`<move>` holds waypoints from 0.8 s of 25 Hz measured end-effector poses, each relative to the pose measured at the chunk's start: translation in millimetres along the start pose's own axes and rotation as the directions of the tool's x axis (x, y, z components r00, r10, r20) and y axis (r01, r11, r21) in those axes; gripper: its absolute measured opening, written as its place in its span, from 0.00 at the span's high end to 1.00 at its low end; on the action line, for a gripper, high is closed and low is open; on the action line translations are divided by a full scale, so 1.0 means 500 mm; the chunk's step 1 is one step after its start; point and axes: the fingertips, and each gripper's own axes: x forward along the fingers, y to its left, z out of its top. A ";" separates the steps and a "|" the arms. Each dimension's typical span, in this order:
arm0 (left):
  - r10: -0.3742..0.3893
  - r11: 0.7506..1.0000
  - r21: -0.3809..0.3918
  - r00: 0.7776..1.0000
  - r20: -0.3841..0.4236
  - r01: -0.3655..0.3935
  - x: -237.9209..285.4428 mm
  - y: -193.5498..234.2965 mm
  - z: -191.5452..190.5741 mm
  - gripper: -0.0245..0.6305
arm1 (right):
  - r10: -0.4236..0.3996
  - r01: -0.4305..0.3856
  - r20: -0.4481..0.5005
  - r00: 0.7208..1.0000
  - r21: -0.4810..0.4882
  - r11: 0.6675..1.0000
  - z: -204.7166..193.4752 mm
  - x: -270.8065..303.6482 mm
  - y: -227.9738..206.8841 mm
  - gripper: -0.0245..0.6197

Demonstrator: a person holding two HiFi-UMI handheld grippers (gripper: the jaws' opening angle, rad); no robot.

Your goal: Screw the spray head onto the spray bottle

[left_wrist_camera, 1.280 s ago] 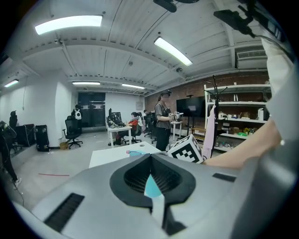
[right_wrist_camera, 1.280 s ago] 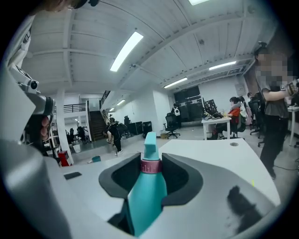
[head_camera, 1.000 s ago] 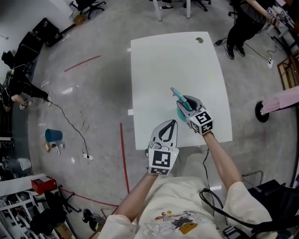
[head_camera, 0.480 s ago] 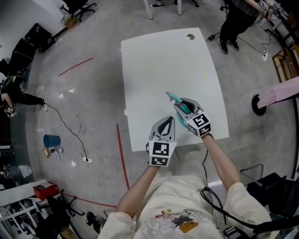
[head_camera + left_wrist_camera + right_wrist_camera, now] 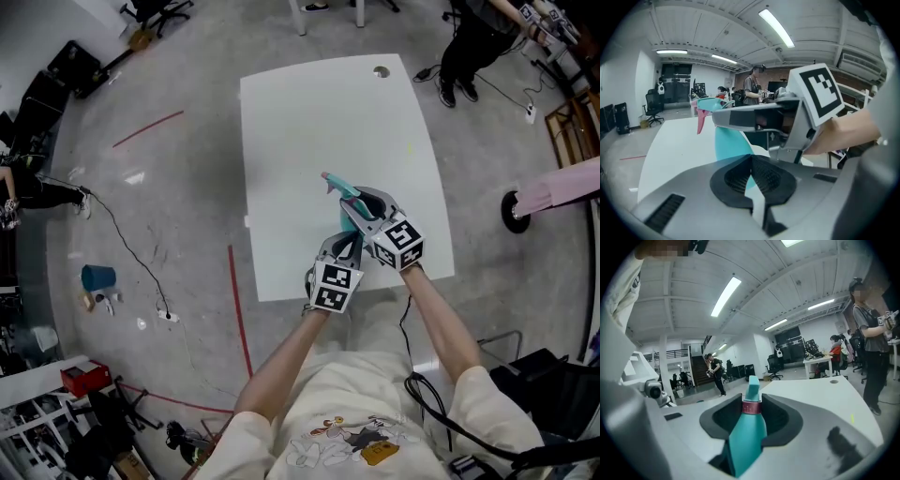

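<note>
Moved: the left gripper has drawn in beside the right gripper. A second ago the two were clearly apart; now its tip lies just beside the lower part of the spray bottle.
Left fingers: pressed together with nothing between them. The left gripper view shows the pads meeting and the bottle just past them.
Right fingers: clamped on the spray bottle near its neck, having just closed a little tighter on it.
Spray bottle: teal, held up over the near part of the counter, tilted so its top points away from the person.
Bottle contents: cannot be told, as the body is opaque.
Spray head: sits on the bottle's neck; how tightly cannot be told.
Right gripper view adds: a dark red ring between head and body.
Left gripper view adds: a pink tip hanging from the front of the head.
Head view adds: a hole in the counter's far corner, a red line on the floor, and a blue bucket off to the left whose inside cannot be seen.
Far: a person stands beyond the counter.
</note>
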 end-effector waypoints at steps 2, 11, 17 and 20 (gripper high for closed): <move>-0.011 1.000 0.001 1.000 0.000 0.011 0.017 -0.003 -0.003 0.95 | 0.006 -0.006 0.005 1.000 0.007 1.000 0.002 -0.001 0.001 0.76; 0.075 0.997 -0.006 0.995 -0.070 -0.076 0.083 0.048 -0.051 0.95 | 0.007 -0.007 -0.042 0.999 -0.004 1.000 -0.057 -0.021 -0.004 0.76; 0.070 0.997 -0.023 0.994 -0.086 -0.073 0.055 0.043 -0.072 0.95 | -0.002 -0.008 -0.091 0.996 -0.111 0.994 -0.047 -0.007 0.034 0.76; 0.089 0.995 -0.038 0.994 -0.066 -0.092 0.005 0.046 -0.070 0.95 | 0.005 -0.026 -0.127 0.992 -0.166 0.986 -0.043 0.010 0.073 0.76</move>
